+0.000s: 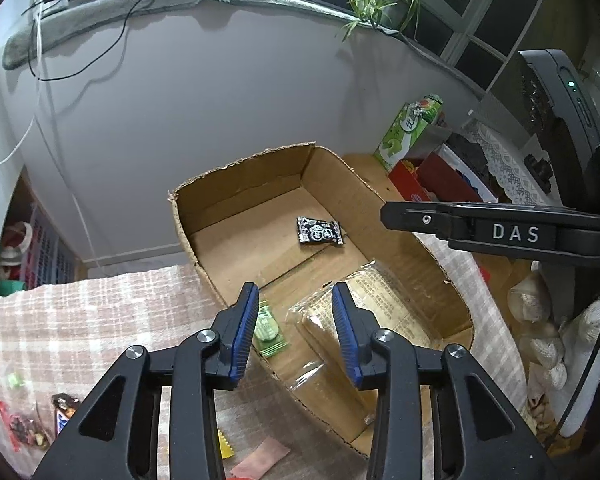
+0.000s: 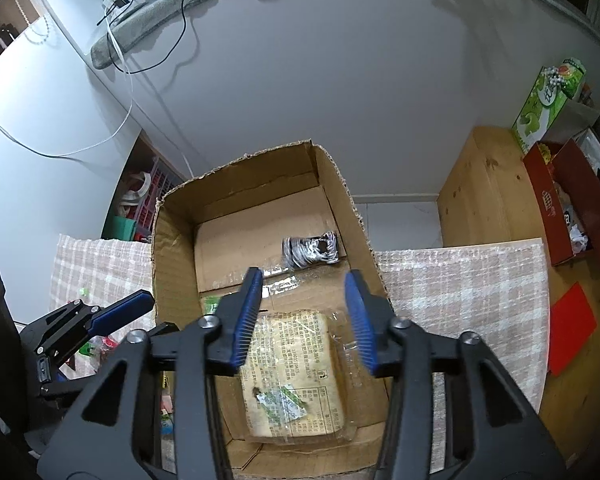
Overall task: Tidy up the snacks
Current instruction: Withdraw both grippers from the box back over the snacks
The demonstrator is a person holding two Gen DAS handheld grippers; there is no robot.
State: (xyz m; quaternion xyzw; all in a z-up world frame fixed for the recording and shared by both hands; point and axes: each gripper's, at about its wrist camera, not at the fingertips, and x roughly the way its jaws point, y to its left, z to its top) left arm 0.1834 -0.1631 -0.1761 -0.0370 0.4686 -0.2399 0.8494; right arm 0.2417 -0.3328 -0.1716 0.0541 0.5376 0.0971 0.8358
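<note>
An open cardboard box sits on a checked cloth. Inside lie a black-and-white snack packet, a clear-wrapped bread pack and a small green packet. My left gripper is open and empty above the box's near left wall; it also shows in the right wrist view. My right gripper is open and empty over the bread pack; one finger of it shows in the left wrist view.
Loose snacks lie on the checked cloth left of the box, with pink and yellow packets near the front. A green carton and red box stand on the wooden surface at right. A white wall is behind.
</note>
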